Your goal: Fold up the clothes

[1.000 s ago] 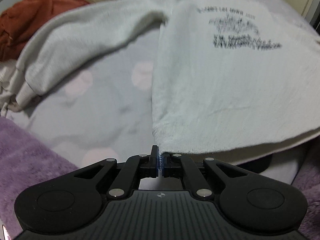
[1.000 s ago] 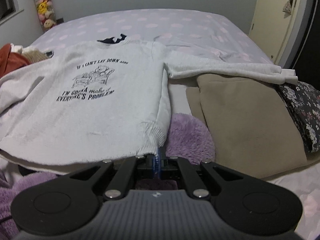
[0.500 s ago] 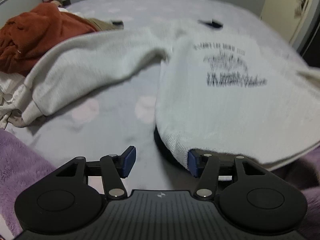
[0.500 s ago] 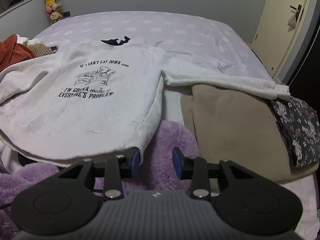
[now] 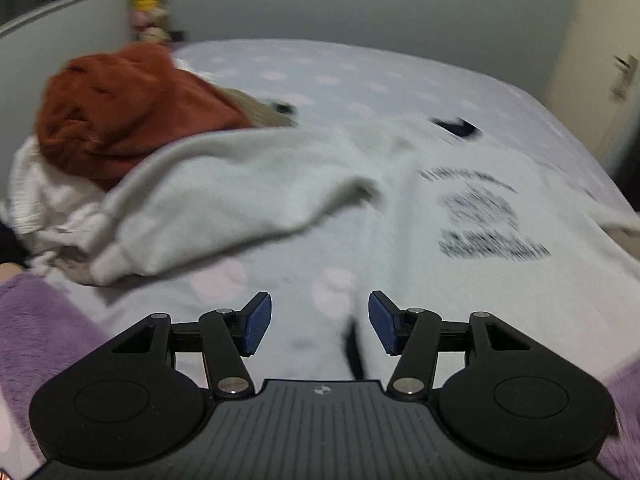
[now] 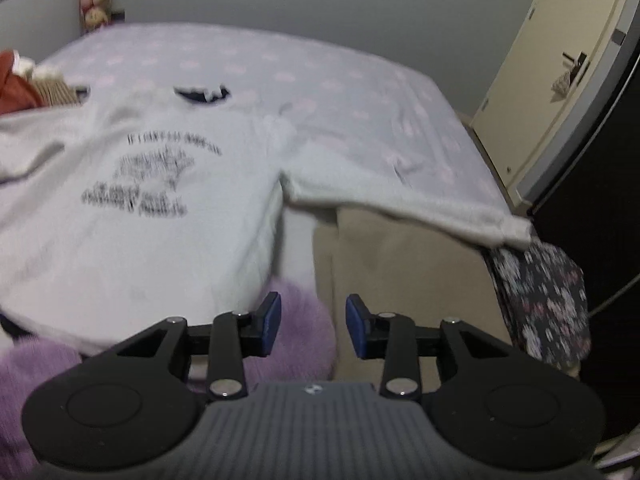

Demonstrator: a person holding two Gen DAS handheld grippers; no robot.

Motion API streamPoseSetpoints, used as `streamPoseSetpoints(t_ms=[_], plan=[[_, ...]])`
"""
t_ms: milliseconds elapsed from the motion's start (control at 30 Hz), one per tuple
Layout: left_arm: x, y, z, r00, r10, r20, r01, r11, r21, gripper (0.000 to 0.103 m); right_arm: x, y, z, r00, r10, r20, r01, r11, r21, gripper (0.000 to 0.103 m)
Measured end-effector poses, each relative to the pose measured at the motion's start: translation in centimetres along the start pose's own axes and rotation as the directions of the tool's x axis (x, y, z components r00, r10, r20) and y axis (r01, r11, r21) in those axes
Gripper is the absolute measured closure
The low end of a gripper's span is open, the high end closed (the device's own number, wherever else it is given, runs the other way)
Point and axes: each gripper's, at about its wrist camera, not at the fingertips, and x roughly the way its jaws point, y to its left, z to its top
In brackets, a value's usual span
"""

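A white sweatshirt (image 5: 460, 264) with black print lies face up on the bed, blurred by motion. Its left sleeve (image 5: 224, 200) drapes toward a pile of clothes. In the right wrist view the sweatshirt (image 6: 140, 248) spreads to the left and its other sleeve (image 6: 400, 208) runs over a beige cloth. My left gripper (image 5: 318, 324) hovers open above the hem's left corner, nothing between its blue pads. My right gripper (image 6: 312, 326) is open too, just right of the hem's other corner, over purple fleece.
A rust-red garment (image 5: 120, 112) tops a pile of pale clothes at the left. Purple fleece (image 6: 304, 320) lies at the near edge. A folded beige cloth (image 6: 400, 288) and a dark floral fabric (image 6: 548, 300) sit to the right. A door (image 6: 560, 60) stands beyond the dotted bed sheet (image 5: 360, 76).
Both grippers were shut on the sweatshirt's hem corners; they have opened, let the hem drop onto the bed, and risen away from it.
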Motion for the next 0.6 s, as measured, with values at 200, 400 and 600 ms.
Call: streamPoseSetpoints(t_ms=[200,400,600], plan=[[1.1,2.6,1.4,0.985,0.146,0.089,-0.142,0.988,-0.059,0.054,1.8,2.7,3.4,0.994,0.066,0.087,-0.066,0.998,-0.003,0.061],[1.8,5.5,2.7,0.967,0.198,0.158,-0.196,0.980,-0.028,0.054,4.6,5.9,5.6,0.984,0.151,0.095,-0.153,0.988,0.006,0.056],[3.3,9.2,4.5,0.951,0.223,0.213,-0.247,0.965,0.090,0.054,6.7,8.5,7.0,0.977,0.196,0.088,-0.198,0.980,0.006,0.054]])
